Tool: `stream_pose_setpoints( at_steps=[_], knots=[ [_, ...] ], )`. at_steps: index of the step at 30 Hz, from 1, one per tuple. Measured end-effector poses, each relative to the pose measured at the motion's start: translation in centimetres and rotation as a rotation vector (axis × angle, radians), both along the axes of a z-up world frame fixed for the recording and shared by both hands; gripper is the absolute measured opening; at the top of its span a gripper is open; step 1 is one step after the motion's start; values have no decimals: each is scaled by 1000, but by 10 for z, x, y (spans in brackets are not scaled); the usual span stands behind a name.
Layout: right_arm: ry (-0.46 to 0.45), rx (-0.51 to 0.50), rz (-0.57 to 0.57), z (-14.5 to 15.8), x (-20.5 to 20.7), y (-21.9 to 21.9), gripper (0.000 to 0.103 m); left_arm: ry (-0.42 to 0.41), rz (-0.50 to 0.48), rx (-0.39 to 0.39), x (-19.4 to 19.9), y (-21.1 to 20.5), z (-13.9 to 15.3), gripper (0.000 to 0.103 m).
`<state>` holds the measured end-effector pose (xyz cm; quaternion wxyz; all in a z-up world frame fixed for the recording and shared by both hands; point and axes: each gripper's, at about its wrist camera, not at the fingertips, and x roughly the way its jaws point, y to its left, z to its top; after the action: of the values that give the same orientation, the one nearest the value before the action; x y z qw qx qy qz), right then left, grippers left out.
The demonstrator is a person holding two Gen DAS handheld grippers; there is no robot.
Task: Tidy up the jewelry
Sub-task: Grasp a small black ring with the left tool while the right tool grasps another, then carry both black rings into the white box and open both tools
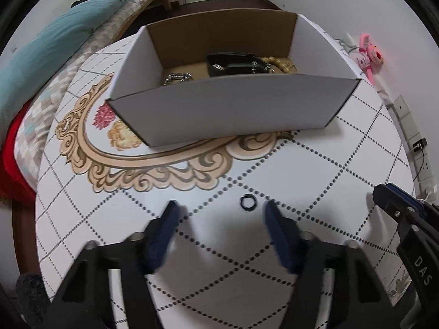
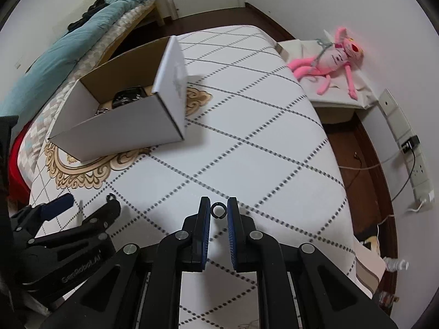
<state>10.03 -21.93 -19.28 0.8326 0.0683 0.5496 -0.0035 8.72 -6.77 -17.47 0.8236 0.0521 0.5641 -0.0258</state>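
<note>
A small black ring (image 1: 248, 200) lies on the white patterned tabletop, just ahead of my open left gripper (image 1: 221, 208), between its fingertips and nearer the right one. My right gripper (image 2: 218, 210) is shut on a second black ring (image 2: 218, 210), held upright between its blue pads. A white cardboard box (image 1: 225, 115) stands beyond, also in the right wrist view (image 2: 123, 131). It holds a silver chain (image 1: 177, 78), a black strap piece (image 1: 233, 64) and gold beads (image 1: 277, 64). The left gripper also shows in the right wrist view (image 2: 87, 203).
The table (image 2: 260, 142) has dotted diamond lines and a gold ornament print. A bed with a teal blanket (image 2: 68, 52) lies to the left. A pink plush toy (image 2: 329, 57) lies on a low stand at the right. A power strip (image 2: 411, 159) and cables hang on the right wall.
</note>
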Motion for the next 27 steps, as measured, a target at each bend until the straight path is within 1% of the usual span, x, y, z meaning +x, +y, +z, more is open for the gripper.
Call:
stream_pose_setpoints(
  at_steps=[2, 3, 4, 5, 8, 19, 22, 27],
  knots=[
    [4, -4, -8, -3, -1, -3, 13, -6, -4, -7, 1, 0, 0, 41],
    [6, -3, -11, -4, -1, -5, 13, -8, -7, -13, 0, 0, 1, 37],
    [8, -3, -15, -4, 0, -6, 13, -9, -12, -22, 1, 1, 1, 27],
    [9, -3, -20, -5, 0, -7, 13, -9, -17, -34, 2, 0, 1, 19],
    [13, -1, -29, -8, 1, -9, 13, -13, -21, -43, 2, -1, 1, 11],
    [2, 8, -34, -3, 1, -9, 13, -33, -8, -66, -1, 3, 5, 10],
    [-14, 14, -31, 4, 2, -8, 13, -51, -6, -79, -3, 6, 13, 10],
    [-53, 34, -25, 23, 5, -5, 13, -96, -7, -108, -6, 11, 38, 10]
  ],
)
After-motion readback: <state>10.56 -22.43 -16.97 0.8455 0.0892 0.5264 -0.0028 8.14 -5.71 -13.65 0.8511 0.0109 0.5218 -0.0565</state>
